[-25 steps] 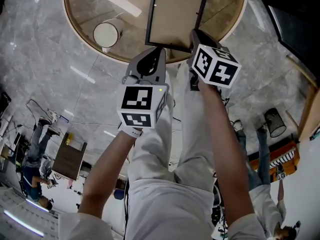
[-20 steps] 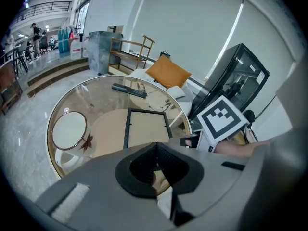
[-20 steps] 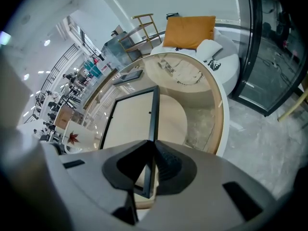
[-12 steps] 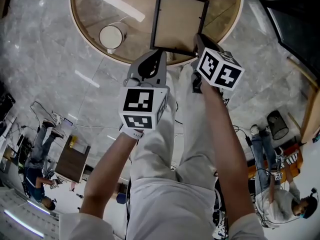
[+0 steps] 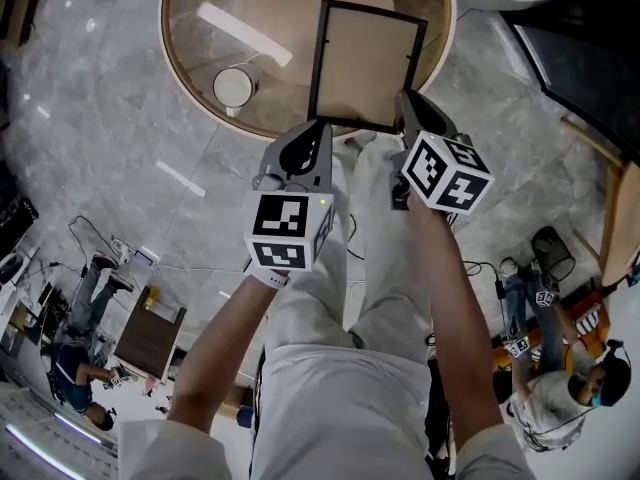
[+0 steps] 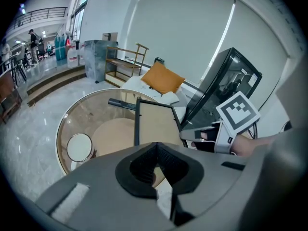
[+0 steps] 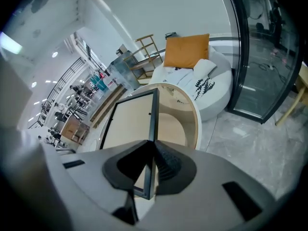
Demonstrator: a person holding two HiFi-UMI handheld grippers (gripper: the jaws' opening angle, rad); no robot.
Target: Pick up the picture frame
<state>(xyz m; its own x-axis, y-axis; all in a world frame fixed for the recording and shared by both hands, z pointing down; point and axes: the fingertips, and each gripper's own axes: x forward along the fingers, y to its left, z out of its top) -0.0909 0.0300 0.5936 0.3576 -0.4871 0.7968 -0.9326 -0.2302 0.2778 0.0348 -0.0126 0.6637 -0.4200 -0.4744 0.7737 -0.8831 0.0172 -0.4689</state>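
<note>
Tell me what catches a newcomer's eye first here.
The black picture frame, seen against the round glass table at the head view's top centre, with the right gripper clamped on its edge near a corner. Next, the left gripper beside it, jaws together and empty, and a white cup on the table's left.

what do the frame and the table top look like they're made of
Frame: thin matte black rim, metal or plastic, can't tell which; its tan flat panel looks like board. Table: top seems glass, since it shines and shows a tan base beneath.
</note>
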